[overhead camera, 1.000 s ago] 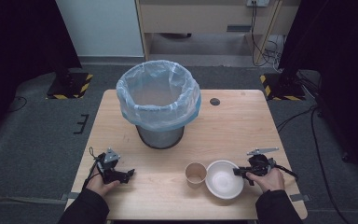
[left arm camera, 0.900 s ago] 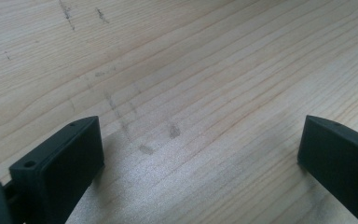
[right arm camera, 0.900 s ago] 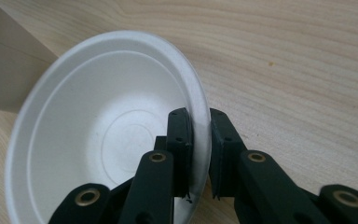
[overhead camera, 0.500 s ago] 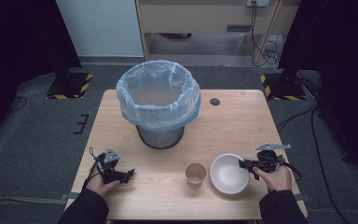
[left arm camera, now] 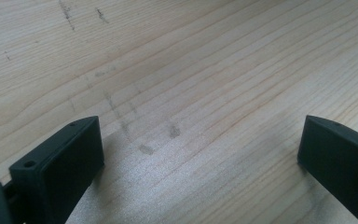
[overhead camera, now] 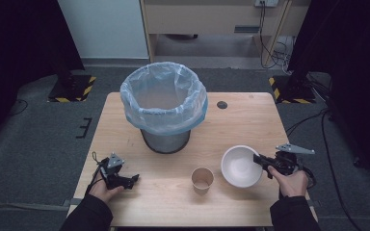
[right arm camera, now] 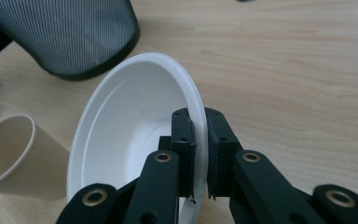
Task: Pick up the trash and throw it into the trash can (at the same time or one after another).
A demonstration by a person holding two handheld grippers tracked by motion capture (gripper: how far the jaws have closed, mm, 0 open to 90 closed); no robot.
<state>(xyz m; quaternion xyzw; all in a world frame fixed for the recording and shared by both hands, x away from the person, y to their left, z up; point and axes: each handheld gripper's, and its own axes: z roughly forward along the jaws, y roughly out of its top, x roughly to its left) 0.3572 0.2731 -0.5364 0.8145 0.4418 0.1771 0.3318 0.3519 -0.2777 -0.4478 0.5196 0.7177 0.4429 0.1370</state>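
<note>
A white bowl hangs just above the wooden table at the front right, its rim pinched by my right gripper, which is shut on it. To the bowl's left a brown paper cup stands upright. At the front left my left gripper rests low over the table, open, its two jaws wide apart over bare wood with nothing between them.
A mesh bin lined with a pale blue bag stands at the middle back of the table. A small dark round spot lies to the bin's right. Grey floor surrounds the table.
My right gripper has moved to the right and lifted slightly with the bowl, drawing it away from the cup. The left gripper has stayed put.
</note>
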